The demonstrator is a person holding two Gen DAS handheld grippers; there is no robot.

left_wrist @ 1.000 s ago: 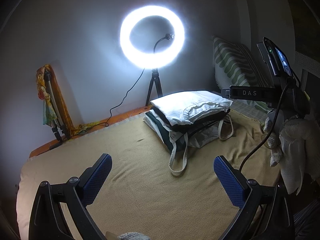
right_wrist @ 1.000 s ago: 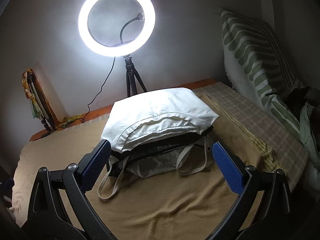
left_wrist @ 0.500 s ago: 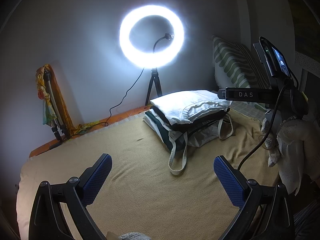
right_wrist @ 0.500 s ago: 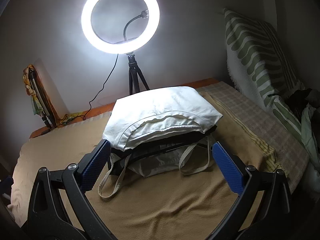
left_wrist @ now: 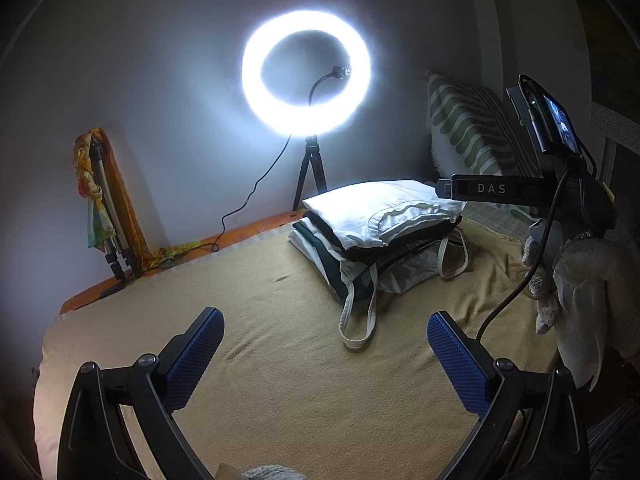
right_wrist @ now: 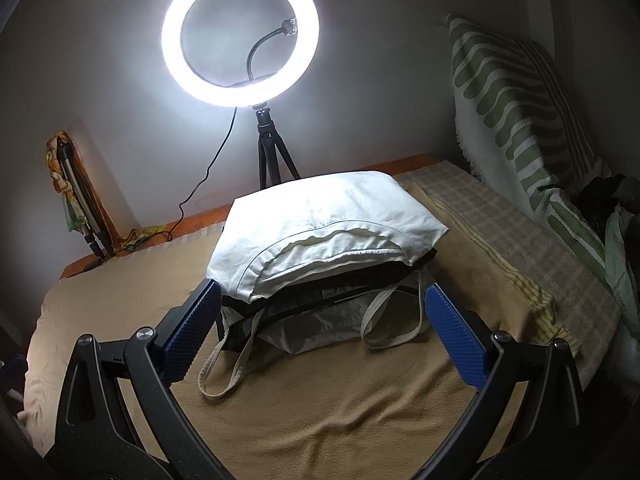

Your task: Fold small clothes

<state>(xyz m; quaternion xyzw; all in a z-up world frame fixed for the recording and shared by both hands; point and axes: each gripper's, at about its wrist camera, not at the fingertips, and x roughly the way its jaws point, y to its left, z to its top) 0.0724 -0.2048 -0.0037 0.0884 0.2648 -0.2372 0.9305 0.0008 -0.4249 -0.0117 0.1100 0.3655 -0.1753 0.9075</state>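
Left wrist view. Stack of folded small clothes (left_wrist: 372, 236): white cotton piece on top, black and dark green layers beneath, pale straps trailing toward the camera. It lies on a tan woven blanket (left_wrist: 280, 380) covering the bed, toward the far right side. Left tongs (left_wrist: 326, 344): blue ribbed pads spread wide, released, nothing between them; the stack sits well ahead and slightly right. Bare blanket fills the near and left ground up to the orange mattress edge. Right tongs' body, black bar lettered DAS (left_wrist: 490, 189), reaches in from the right, over the stack's far corner.

Right wrist view. Same stack (right_wrist: 324, 224), near and centred; white top piece shows a curved seamed hem, cream straps (right_wrist: 224, 360) looping forward. Right tongs (right_wrist: 322, 320): spread, released; their pads flank the stack's near edge. Open blanket in front; checked sheet (right_wrist: 520, 248) and green-striped white pillow (right_wrist: 516, 100) bound the right. White ring light on black tripod (right_wrist: 240, 36) stands behind.
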